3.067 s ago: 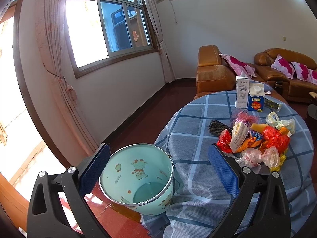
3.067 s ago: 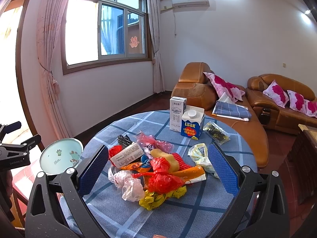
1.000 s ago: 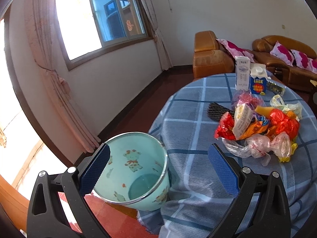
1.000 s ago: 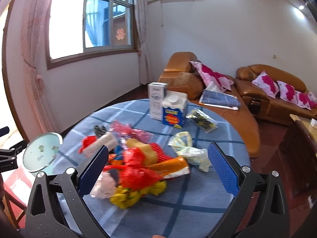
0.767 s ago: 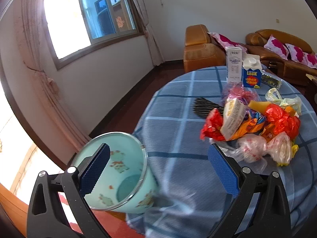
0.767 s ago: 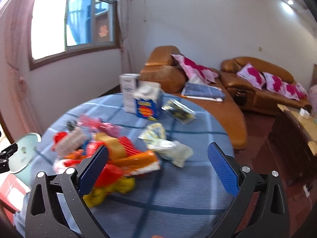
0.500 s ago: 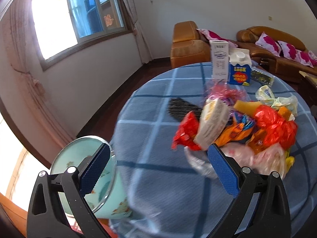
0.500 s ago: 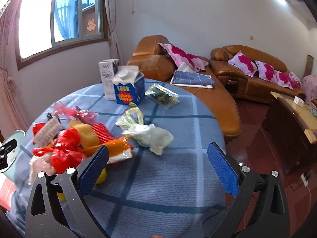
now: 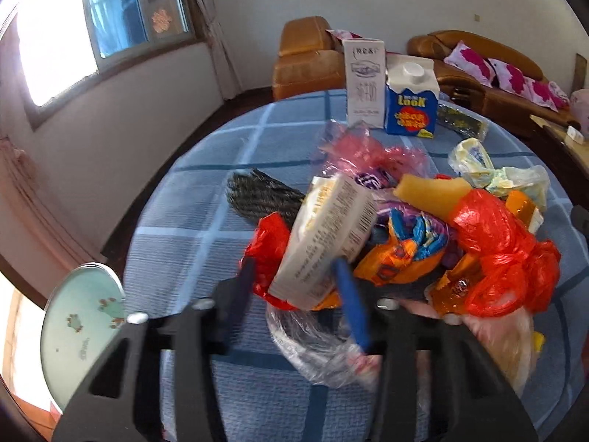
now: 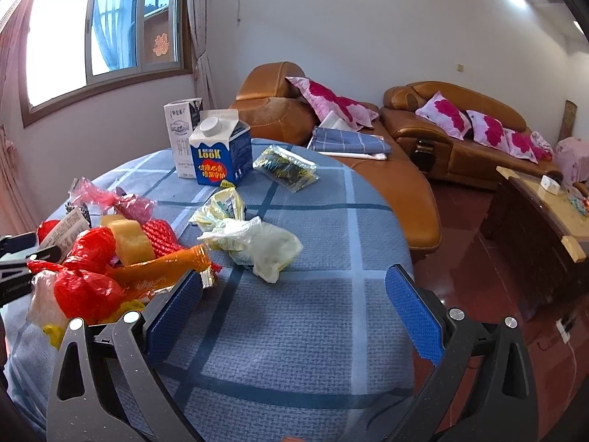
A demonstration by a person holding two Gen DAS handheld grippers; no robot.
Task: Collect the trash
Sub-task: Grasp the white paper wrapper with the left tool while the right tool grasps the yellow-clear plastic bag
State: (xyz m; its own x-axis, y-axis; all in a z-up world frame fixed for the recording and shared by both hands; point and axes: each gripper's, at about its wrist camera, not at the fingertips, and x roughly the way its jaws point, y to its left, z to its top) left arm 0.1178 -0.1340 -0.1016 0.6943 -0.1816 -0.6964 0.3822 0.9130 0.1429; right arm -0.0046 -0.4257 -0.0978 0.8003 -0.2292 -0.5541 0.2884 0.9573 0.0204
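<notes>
My left tool (image 9: pixel 294 287) has just been closing, and its jaws now stand narrow on either side of the near end of a white wrapper (image 9: pixel 325 235); the picture is blurred there, so I cannot tell whether the pads press on it yet. That wrapper slants up and away from the tool, lying on a red bag (image 9: pixel 267 246) and against an orange packet (image 9: pixel 401 254). Just under the tool's tips sits a clear bag (image 9: pixel 320 350). To the tool's right, a bigger red bag (image 9: pixel 497 254) tops the trash pile, with a yellow sponge (image 9: pixel 427 189) behind it. Ahead of the tool lie a dark wrapper (image 9: pixel 257 199) and a pink bag (image 9: pixel 368 151), and farther on stand a white carton (image 9: pixel 362 81) and a blue carton (image 9: pixel 410 101), side by side. Off the tabletop (image 9: pixel 191 221) edge, low to the tool's left, is the mint bin (image 9: pixel 79 335). My right tool (image 10: pixel 292 305) hangs with its jaws wide apart and nothing between them, over bare cloth. Its left pad is just beside an orange wrapper (image 10: pixel 158 270); ahead of it lies a pale crumpled bag (image 10: pixel 257 245), and beyond that a dark snack pack (image 10: pixel 285 165).
</notes>
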